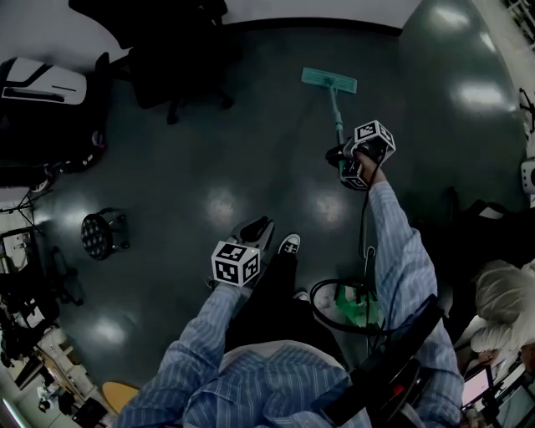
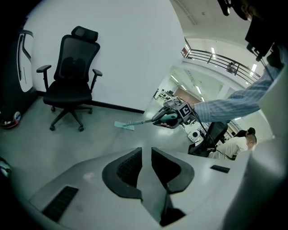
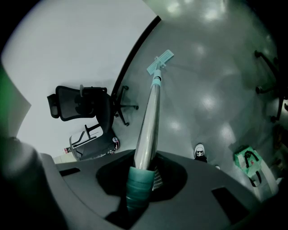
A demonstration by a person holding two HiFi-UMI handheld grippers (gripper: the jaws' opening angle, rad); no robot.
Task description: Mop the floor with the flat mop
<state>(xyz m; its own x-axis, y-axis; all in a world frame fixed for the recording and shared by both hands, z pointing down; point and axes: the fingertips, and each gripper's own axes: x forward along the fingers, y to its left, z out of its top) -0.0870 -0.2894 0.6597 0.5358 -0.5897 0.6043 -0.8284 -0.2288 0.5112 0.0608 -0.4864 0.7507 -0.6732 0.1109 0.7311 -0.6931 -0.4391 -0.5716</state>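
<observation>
Overhead, the right gripper [image 1: 344, 159] is clamped on the grip of the mop [image 1: 328, 80], whose flat head lies on the floor [image 1: 251, 150] just short of the wall [image 1: 318, 12]. Bare floor spreads wide to either side of it. A chair [image 2: 72, 76] stands by the wall to the left, well apart. The left gripper [image 1: 257, 226] hangs with jaws slightly apart on nothing. A green box [image 1: 358, 305] sits by the person's foot, contents unclear.
</observation>
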